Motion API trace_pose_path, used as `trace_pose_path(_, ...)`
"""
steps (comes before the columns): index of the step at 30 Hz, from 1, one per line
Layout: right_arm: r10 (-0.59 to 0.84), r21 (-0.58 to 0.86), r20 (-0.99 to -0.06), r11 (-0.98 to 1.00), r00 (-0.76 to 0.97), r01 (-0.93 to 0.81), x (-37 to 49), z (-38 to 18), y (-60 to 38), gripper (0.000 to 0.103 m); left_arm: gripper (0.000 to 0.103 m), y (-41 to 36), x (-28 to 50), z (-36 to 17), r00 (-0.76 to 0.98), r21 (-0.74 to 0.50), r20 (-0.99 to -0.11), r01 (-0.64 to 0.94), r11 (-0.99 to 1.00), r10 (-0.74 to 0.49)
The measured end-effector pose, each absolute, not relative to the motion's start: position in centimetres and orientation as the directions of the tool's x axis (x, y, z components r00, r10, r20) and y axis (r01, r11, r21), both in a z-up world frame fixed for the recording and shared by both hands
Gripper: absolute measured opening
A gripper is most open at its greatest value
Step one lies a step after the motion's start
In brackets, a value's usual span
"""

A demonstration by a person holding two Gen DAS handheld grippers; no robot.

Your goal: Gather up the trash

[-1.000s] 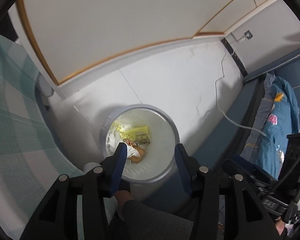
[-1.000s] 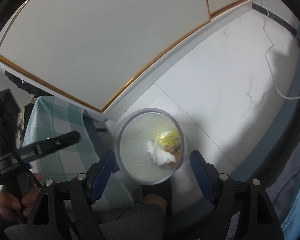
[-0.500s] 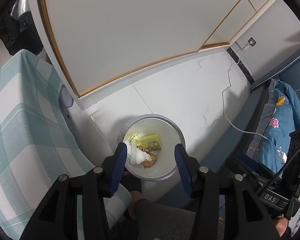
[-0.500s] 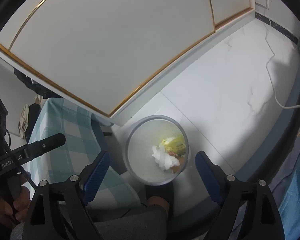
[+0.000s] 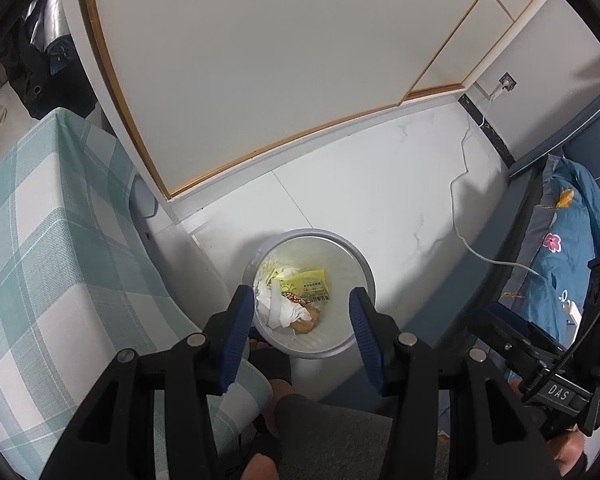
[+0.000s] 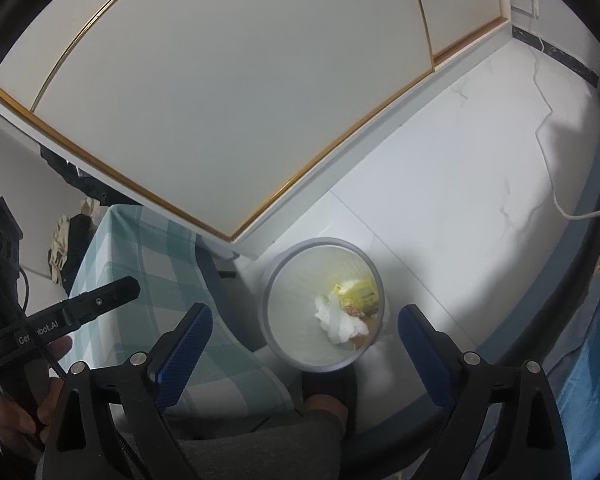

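Black claw (image 5: 300,320) frames, blue pads (image 5: 236,332), silver screws (image 5: 406,339).

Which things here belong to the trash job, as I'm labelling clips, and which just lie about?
Job: trash bin; crumpled tissue; yellow wrapper.
Lying about: checked cloth; white cable; blue floral bedding.

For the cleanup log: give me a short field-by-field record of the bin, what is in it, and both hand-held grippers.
bin: round grey trash bin, upright on the white floor
contents: crumpled white tissue, yellow wrapper, brownish scrap
left hand-held gripper: above the bin, part open, nothing between its fingers
right hand-held gripper: above the bin, jaws opening, nothing between them
beside bin: green checked cloth
floor: white cable
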State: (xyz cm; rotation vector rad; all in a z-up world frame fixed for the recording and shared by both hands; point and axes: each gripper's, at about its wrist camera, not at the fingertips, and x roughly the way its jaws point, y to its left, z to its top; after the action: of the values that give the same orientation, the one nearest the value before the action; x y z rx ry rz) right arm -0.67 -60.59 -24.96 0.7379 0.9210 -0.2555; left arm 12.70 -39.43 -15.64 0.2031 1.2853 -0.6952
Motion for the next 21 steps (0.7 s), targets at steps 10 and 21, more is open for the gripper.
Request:
trace_pose_path(10, 0.096, 0.460, -0.796, 0.738, 0.598, 0.494, -0.93, -24.77, -60.44, 0.095, 0.045, -39.43, 12.45, -15.34, 0.132, -0.216, -0.926, 0.581, 0.785, -0.353)
trace_pose_path(21, 0.089, 0.459, -0.794, 0.736, 0.601, 0.498, -1.24, -24.55, -60.92, 0.095, 0.044, -39.71, 11.91, -14.97, 0.140, -0.214, -0.923, 0.589, 0.779, -0.360)
